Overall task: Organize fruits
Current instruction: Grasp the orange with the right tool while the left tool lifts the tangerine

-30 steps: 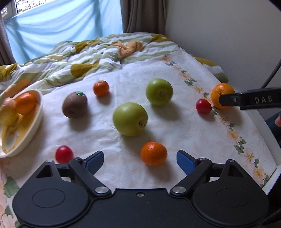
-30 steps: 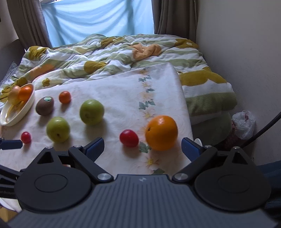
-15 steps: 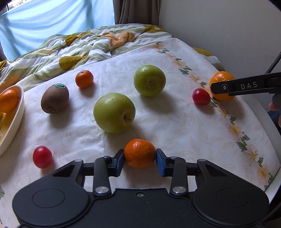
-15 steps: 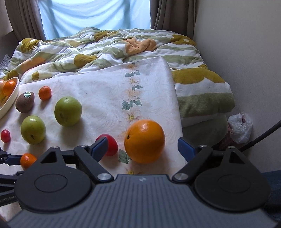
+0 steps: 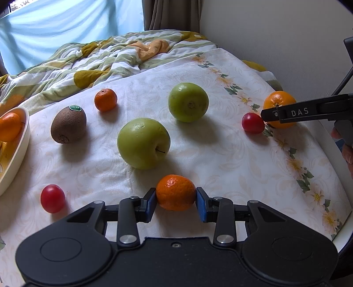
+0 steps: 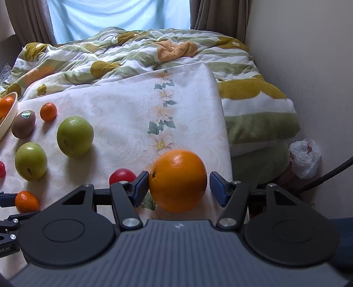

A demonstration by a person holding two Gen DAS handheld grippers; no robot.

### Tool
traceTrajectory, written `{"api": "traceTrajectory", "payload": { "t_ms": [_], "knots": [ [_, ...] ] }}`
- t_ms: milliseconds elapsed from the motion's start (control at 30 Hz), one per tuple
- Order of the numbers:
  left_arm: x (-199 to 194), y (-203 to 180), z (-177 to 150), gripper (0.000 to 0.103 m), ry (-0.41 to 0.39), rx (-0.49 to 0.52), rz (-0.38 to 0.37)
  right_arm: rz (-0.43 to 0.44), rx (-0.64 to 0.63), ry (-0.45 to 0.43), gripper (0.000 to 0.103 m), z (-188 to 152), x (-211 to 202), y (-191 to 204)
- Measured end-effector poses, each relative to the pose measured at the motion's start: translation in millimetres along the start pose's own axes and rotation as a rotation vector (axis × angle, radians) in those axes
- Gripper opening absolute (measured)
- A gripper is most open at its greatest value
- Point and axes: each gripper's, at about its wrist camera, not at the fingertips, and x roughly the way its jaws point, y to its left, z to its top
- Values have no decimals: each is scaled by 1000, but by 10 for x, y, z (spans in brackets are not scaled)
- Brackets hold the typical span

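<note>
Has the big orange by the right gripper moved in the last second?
No. The orange sits beside the same red fruit on the flower border.

Left hand-held gripper (image 5: 176,201) clamps a mandarin (image 5: 175,192).

1. A rumpled quilt (image 6: 136,55), striped green and white with mustard patches, covers the far part of the bed.
2. Brown curtains (image 6: 216,15) flank a pale blue window covering (image 6: 119,17) beyond it.
3. A crumpled white plastic bag (image 6: 305,157) lies low on the right, near the beige wall (image 6: 308,66).
</note>
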Motion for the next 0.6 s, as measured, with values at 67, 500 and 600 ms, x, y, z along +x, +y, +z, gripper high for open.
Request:
{"api": "traceTrajectory", "payload": {
  "t_ms": [67, 500, 600],
  "knots": [
    [-11, 6, 0, 41, -3, -6, -1, 7, 0, -1, 70, -2, 0, 4],
    [-286, 9, 8, 41, -62, -31, 11, 18, -23, -24, 69, -8, -201, 78],
    [-400, 22, 10, 41, -83, -39, 22, 21, -41, -36, 69, 11, -298, 126]
  ]
}}
